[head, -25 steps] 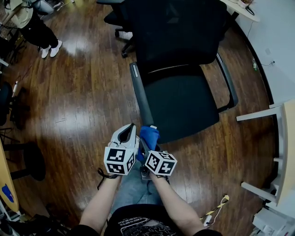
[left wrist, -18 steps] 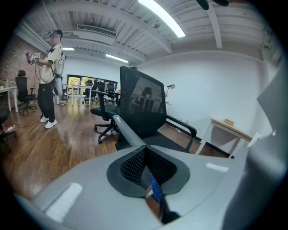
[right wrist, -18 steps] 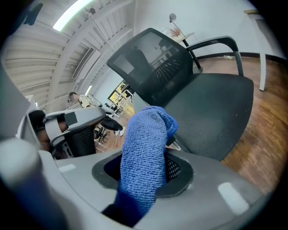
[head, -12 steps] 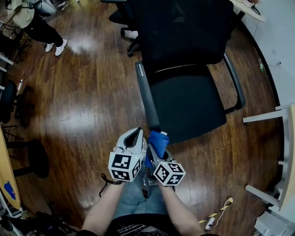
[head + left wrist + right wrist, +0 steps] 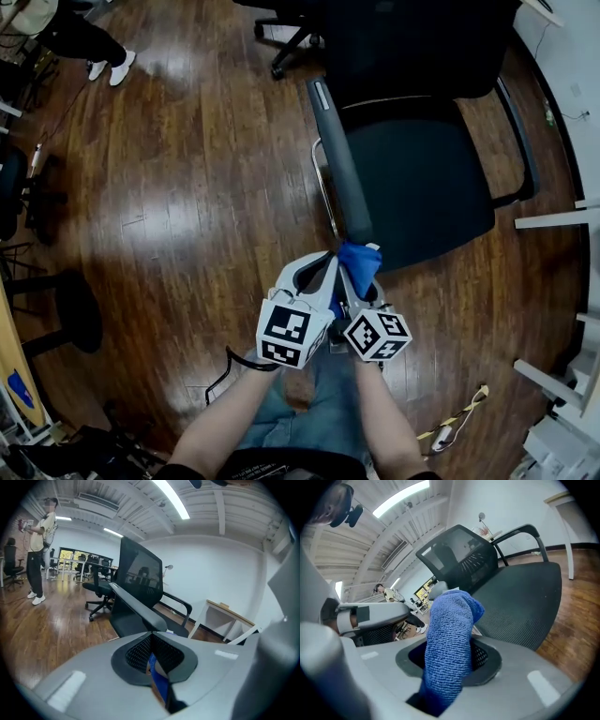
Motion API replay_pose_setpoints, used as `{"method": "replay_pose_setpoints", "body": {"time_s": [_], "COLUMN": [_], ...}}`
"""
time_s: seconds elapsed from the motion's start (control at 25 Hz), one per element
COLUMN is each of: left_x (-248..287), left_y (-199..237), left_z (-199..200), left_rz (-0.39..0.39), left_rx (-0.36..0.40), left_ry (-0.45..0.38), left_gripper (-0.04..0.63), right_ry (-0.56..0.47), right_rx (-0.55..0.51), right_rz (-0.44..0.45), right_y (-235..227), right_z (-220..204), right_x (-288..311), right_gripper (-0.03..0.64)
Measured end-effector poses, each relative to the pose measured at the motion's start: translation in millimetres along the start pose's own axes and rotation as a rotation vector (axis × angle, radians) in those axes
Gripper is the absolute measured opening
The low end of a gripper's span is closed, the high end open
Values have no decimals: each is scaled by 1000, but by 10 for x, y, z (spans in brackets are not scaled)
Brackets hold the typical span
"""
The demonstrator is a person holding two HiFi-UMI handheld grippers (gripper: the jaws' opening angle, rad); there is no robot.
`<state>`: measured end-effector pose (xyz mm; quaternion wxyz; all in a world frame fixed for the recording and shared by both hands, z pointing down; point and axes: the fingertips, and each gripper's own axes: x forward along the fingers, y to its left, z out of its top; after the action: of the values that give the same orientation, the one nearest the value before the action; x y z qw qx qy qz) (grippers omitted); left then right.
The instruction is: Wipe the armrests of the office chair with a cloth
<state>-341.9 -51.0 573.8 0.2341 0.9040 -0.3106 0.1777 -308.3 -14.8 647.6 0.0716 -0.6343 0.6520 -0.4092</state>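
Our right claw (image 5: 449, 656) pinches the blue cloth (image 5: 450, 616) at the near end of the office chair's (image 5: 427, 178) closer armrest (image 5: 339, 173), seemingly ready to wipe, while our left claw (image 5: 325, 262), jaws pressed together, hovers alongside.

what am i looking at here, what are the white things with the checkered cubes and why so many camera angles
There is no robot here. A person holds a hand tool, a two-jaw gripper, in each hand, and the marker cubes are part of those tools. The head view comes from a camera on the person's head, looking down at a wooden floor and a black office chair. The two gripper views come from cameras riding on each tool, looking along its jaws. The right gripper is shut on a blue cloth, which sits at the near end of the closer armrest. The left gripper has its jaws together and seems to hold nothing. Another person stands in the far corner.
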Motion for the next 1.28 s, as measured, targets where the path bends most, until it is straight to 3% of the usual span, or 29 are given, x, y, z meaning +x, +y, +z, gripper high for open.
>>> {"method": "replay_pose_setpoints", "body": {"time_s": [0.12, 0.32, 0.68, 1.28], "left_x": [-17, -85, -174, 39], "left_y": [67, 240, 521, 504], "left_z": [-169, -396, -805, -992], "left_rz": [-58, -87, -73, -97], "left_rx": [45, 65, 93, 142], "left_ry": [-1, -6, 27, 38], "left_gripper": [3, 3, 3, 3], "right_ry": [-49, -100, -43, 57], "right_rx": [-6, 14, 19, -2], "right_rz": [-26, -42, -100, -144], "right_y": [-68, -136, -595, -1104], "right_z": [-77, -280, -808, -1278], "right_x": [67, 222, 642, 948], "right_gripper": [138, 138, 138, 140]}}
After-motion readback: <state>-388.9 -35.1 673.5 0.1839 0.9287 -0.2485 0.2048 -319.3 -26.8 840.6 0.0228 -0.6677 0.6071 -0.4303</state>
